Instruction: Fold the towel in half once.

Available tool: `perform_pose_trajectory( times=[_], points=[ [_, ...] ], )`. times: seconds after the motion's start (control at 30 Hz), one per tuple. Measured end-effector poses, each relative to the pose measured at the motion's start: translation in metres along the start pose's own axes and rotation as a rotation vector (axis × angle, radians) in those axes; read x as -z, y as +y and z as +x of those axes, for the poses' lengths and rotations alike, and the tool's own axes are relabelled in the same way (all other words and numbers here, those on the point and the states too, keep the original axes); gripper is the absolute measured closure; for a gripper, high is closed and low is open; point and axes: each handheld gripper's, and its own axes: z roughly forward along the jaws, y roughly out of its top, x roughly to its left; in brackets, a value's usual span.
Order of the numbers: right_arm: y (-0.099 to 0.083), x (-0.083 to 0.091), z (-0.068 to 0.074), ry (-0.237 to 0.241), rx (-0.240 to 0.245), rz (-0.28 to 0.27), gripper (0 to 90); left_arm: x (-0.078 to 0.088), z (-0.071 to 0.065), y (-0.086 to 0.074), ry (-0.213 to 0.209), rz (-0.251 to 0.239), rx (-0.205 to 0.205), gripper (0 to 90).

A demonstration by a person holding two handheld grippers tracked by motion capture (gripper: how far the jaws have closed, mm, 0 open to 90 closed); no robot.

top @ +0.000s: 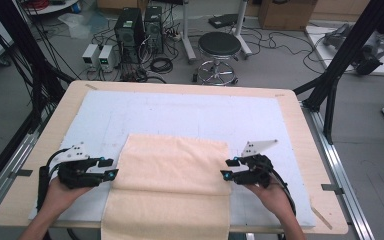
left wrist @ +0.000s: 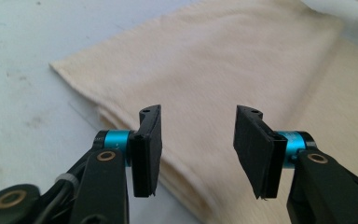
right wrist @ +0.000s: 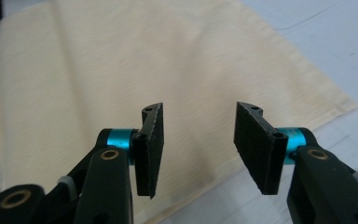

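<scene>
From above we see the folded cream cloth mid-counter, overhanging its near edge; the left gripper and right gripper flank it, jaws half open, empty, bare mat beyond.

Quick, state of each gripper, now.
Left gripper: jaws open, nothing held, at the left edge of the folded cloth.
Right gripper: jaws open, nothing held, at the cloth's right edge.

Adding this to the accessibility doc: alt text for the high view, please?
A folded cream cloth lies on a blue mat over a wooden table, its near end hanging off the edge. A person's left gripper and right gripper sit open at the cloth's two sides.
</scene>
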Motion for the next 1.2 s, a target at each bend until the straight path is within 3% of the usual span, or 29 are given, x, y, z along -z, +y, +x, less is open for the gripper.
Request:
perform_pose_trajectory(
  times=[0.13,0.33,0.47,0.57,0.63,0.8,0.97,1.07,1.13,1.2],
  points=[
    [0.011,-0.015,-0.025,-0.039,-0.051,-0.014,49.0,-0.026,0.016,0.011,0.041,0.014,0.023,49.0],
    [0.016,-0.041,-0.051,-0.138,-0.076,0.03,47.7,-0.054,0.036,0.016,0.102,0.051,0.068,48.4],
    [0.011,-0.053,-0.058,-0.154,-0.089,0.079,48.3,-0.063,0.047,0.012,0.175,0.057,0.103,50.8],
    [0.01,-0.056,-0.059,-0.167,-0.089,0.091,50.5,-0.067,0.055,0.006,0.187,0.086,0.14,51.3],
    [0.01,-0.057,-0.058,-0.177,-0.078,0.095,52.8,-0.069,0.056,0.004,0.182,0.091,0.14,52.4],
    [0.009,-0.057,-0.056,-0.217,-0.066,0.093,63.7,-0.072,0.05,0.006,0.253,0.117,0.08,61.8],
    [0.009,-0.056,-0.058,-0.205,-0.087,0.088,76.1,-0.073,0.051,0.006,0.25,0.109,0.097,70.8],
    [0.01,-0.057,-0.058,-0.188,-0.086,0.09,82.5,-0.074,0.052,0.006,0.217,0.101,0.11,82.0],
    [0.01,-0.057,-0.058,-0.182,-0.088,0.091,84.1,-0.073,0.051,0.006,0.217,0.11,0.102,85.1],
    [0.01,-0.056,-0.061,-0.159,-0.107,0.09,85.2,-0.073,0.053,0.006,0.2,0.095,0.143,85.8]
  ],
)
